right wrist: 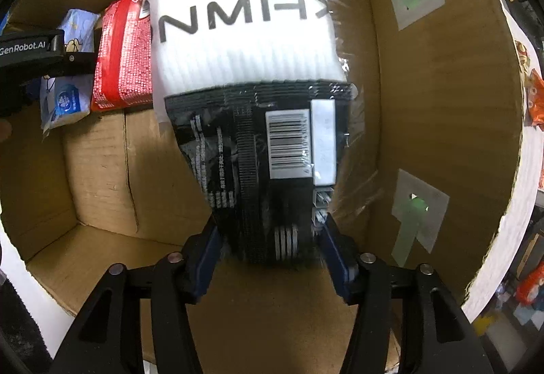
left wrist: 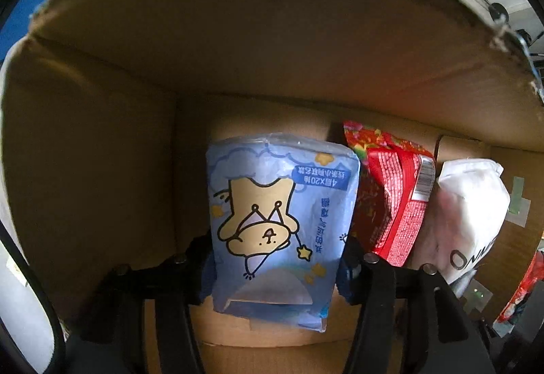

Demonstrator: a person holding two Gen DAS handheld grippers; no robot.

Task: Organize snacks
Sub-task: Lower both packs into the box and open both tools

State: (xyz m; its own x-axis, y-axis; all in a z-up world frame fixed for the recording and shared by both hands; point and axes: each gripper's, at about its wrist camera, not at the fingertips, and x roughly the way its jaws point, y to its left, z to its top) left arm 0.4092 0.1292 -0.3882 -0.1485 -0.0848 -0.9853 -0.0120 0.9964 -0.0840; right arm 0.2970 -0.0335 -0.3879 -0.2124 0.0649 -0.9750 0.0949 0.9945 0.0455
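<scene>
Tools grip packs inside the box (right wrist: 442, 84): left tool (left wrist: 277, 258) blue pack (left wrist: 278, 204), right tool (right wrist: 268, 238) white pack (right wrist: 244, 33), bottoms hidden.

blue pack (left wrist: 278, 224) bottom behind tongs, red bag (right wrist: 124, 67) partly hidden, orange item (right wrist: 535, 98) cut off

A white-and-black pack (right wrist: 244, 67) carries large dark letters reading "NMAX", seen upside down, and a barcode label with digits too blurred to read. A black gripper body (right wrist: 30, 49) at the left edge reads "GenRobot.AI". A blue cartoon-dog pack (left wrist: 278, 221) shows inverted Chinese text including "X20".
</scene>
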